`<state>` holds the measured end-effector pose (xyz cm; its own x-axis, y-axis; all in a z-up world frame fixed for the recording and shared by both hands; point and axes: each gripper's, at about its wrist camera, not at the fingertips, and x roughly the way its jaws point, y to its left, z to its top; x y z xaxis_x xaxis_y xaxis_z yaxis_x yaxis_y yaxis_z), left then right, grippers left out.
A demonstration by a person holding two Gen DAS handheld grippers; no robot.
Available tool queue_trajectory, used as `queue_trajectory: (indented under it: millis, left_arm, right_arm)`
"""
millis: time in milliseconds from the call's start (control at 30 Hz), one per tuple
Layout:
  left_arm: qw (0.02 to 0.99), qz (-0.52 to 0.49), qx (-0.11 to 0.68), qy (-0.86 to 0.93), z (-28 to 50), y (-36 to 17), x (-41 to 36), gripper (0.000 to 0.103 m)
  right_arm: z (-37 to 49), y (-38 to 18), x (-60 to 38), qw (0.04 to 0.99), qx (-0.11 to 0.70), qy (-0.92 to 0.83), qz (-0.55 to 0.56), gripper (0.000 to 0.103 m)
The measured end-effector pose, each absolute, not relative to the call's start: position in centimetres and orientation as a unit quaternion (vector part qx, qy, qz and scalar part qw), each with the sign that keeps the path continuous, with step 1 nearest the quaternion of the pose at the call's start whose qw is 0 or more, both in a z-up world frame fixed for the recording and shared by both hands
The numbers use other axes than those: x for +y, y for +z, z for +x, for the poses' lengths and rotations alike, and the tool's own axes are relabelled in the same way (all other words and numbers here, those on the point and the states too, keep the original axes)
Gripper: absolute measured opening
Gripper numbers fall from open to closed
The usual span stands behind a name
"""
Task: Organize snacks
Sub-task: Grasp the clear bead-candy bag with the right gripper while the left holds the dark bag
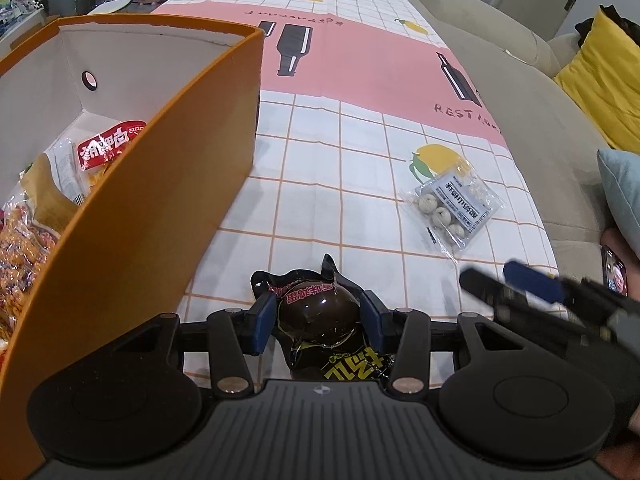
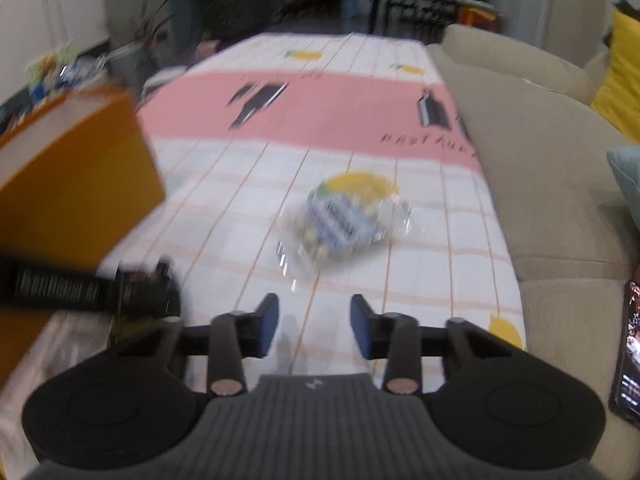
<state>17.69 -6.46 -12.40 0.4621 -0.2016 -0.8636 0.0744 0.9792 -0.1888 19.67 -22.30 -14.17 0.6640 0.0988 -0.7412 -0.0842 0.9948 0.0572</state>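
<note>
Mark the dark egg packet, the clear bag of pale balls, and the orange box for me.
dark egg packet (image 1: 318,312), left wrist view, on its rounded bulge.
clear bag of pale balls (image 1: 454,210), left wrist view, on its printed label.
orange box (image 1: 160,184), left wrist view, on its outer wall.

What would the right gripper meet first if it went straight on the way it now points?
Probably the clear packet of pale round snacks lying on the tablecloth, just ahead of the open, empty right gripper. Blur makes depth uncertain.
</note>
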Motion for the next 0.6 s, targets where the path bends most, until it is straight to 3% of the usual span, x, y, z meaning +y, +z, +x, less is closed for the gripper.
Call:
queue_trajectory:
  millis: [133,333,600]
  left_arm:
    - [0.852,-0.063,0.514,-0.079,18.2,-12.4,-6.5,0.052]
    - [0.851,-0.067,0.515,-0.079,18.6,-12.5,-6.5,0.052]
    - [0.853,-0.064,0.512,-0.079,18.8,-12.6,-6.6,0.052]
  right_arm:
    - [21.6,-14.0,-23.0,0.915,0.395,0.013,0.080,0.070]
    - [25.0,-14.6,-22.4,0.905,0.405,-0.036,0.123,0.082]
    - [28.3,-16.2,-22.5,0.882,0.436,-0.090,0.155,0.086]
